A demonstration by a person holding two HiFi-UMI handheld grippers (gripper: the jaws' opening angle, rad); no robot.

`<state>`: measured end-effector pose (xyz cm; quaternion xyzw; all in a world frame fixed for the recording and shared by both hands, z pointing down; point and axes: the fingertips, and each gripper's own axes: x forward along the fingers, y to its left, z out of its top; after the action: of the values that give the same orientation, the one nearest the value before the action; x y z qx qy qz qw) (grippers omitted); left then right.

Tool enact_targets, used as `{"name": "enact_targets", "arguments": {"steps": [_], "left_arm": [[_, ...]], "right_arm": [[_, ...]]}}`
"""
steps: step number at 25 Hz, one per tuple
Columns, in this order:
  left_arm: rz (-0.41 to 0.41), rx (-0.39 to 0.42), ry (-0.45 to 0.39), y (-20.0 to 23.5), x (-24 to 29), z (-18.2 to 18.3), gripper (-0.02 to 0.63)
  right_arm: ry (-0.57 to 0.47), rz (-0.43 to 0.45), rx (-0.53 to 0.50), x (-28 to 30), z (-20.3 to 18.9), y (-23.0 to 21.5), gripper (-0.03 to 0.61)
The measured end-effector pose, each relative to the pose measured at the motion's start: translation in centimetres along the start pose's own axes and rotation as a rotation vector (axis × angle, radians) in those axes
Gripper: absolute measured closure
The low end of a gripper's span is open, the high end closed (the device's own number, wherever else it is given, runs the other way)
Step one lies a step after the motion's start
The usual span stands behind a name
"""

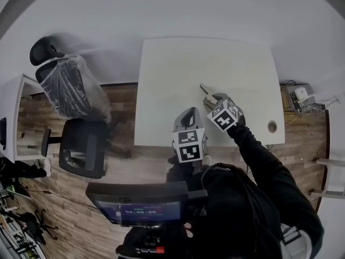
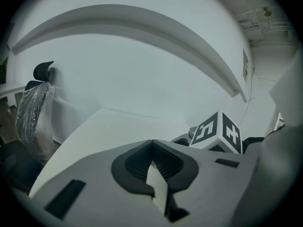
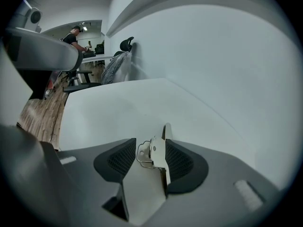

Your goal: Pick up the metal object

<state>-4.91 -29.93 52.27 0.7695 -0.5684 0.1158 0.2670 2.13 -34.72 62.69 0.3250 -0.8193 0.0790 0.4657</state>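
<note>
A small silver metal object (image 3: 154,152), a latch with a wire loop, sits between the pads of my right gripper (image 3: 151,148). Its plate lies against the right pad and its loop reaches the left pad. In the head view the metal object (image 1: 206,89) pokes out ahead of the right gripper (image 1: 209,99), over the middle of the white table (image 1: 178,69). My left gripper (image 1: 188,115) hovers at the table's near edge, just left of the right one. Its jaws meet at the tips with nothing between them (image 2: 151,143).
A plastic-wrapped office chair (image 1: 67,85) and a black chair (image 1: 81,150) stand on the wooden floor left of the table. A cable hole (image 1: 272,126) marks the table's near right corner. A box with cables (image 1: 296,96) lies to the right. A person (image 3: 75,34) works far behind.
</note>
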Motion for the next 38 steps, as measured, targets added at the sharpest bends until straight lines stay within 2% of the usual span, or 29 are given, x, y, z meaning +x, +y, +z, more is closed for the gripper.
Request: {"name": "enact_targets", "arguments": {"steps": [30, 38], "left_arm": [[0.011, -0.027, 0.010, 1.2, 0.7, -0.2, 0.614], [0.009, -0.030, 0.004, 1.4, 0.8, -0.1, 0.614]], "right_arm": [[0.103, -0.052, -0.063, 2.8, -1.7, -0.8, 0.417], [0.124, -0.077, -0.080, 3.1, -1.9, -0.9, 0.443]]}}
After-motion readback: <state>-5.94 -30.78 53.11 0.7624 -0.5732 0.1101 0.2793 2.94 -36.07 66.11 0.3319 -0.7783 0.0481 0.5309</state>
